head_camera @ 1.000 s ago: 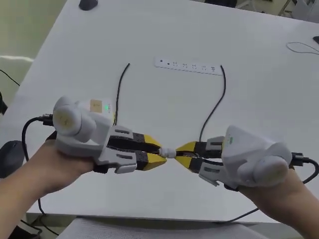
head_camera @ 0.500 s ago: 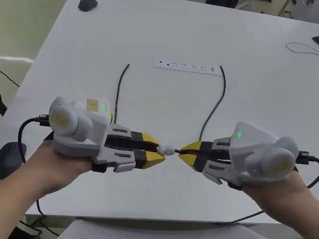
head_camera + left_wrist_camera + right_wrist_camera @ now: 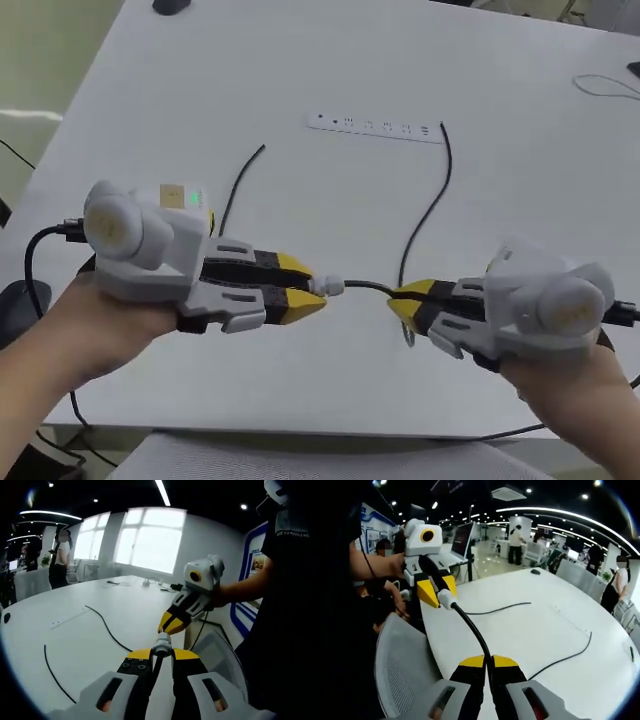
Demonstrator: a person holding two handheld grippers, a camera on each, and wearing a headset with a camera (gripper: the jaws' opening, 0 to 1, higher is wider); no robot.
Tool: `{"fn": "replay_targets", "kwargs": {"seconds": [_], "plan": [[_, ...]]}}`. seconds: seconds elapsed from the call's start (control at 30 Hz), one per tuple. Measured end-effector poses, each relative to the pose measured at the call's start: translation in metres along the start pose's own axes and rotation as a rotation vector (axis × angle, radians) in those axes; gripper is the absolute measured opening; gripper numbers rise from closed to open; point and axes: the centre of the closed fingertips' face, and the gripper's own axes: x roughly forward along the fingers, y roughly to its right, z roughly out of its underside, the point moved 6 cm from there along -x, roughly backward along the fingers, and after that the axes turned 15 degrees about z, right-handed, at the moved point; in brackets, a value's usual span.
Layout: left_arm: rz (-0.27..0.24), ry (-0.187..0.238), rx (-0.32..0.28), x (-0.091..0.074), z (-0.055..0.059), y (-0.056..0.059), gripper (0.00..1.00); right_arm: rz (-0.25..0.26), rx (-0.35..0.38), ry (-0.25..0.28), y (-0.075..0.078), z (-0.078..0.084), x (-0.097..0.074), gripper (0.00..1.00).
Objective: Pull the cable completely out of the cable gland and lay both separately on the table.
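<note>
Left gripper [image 3: 318, 290]: jaws closed to a narrow gap and clamped on the white cable gland [image 3: 331, 287], which sits at the very tips and projects a little beyond them toward the other gripper. The left gripper view confirms this, with the gland seated between the two yellow jaw tips and the jaws pressed against its sides. Right gripper [image 3: 396, 299]: jaws almost fully closed, pinching the black cable [image 3: 368, 288] between the yellow tips; the right gripper view shows the cable running straight down into the slit between the jaws. The two grippers face each other tip to tip, apart, over the near edge of the surface [image 3: 300, 70], with both items held above it rather than lying on it. A short bare stretch of cable arcs across the gap from the gland to the right jaws. At the gland end the cable enters the gland body, so the two parts are not yet separated. Beyond the right jaws the cable drops to the surface and runs away toward the far edge, its end lying just beside the right end of a white power strip [image 3: 372, 127]. A separate black wire [image 3: 238, 185] lies on the surface behind the left gripper, well apart from the cable. One hand [image 3: 80, 325] holds the left gripper and the other hand [image 3: 570, 395] holds the right.
</note>
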Motion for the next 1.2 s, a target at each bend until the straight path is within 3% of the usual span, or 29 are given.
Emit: {"fn": "replay_targets", "kwargs": {"seconds": [0.53, 0.7, 1.07, 1.2], "plan": [[0.004, 0.005, -0.013, 0.005, -0.001, 0.003, 0.14, 0.109, 0.200, -0.123, 0.023, 0.042, 0.007, 0.00], [0.004, -0.006, -0.013, 0.005, 0.000, 0.004, 0.14, 0.107, 0.203, -0.132, 0.021, 0.044, 0.007, 0.00], [-0.007, -0.017, -0.022, 0.002, 0.002, 0.003, 0.14, 0.090, 0.169, -0.079, 0.020, 0.040, -0.003, 0.00], [-0.008, -0.035, -0.022, 0.002, 0.004, 0.003, 0.14, 0.069, 0.111, -0.068, 0.015, 0.034, -0.006, 0.00]]}}
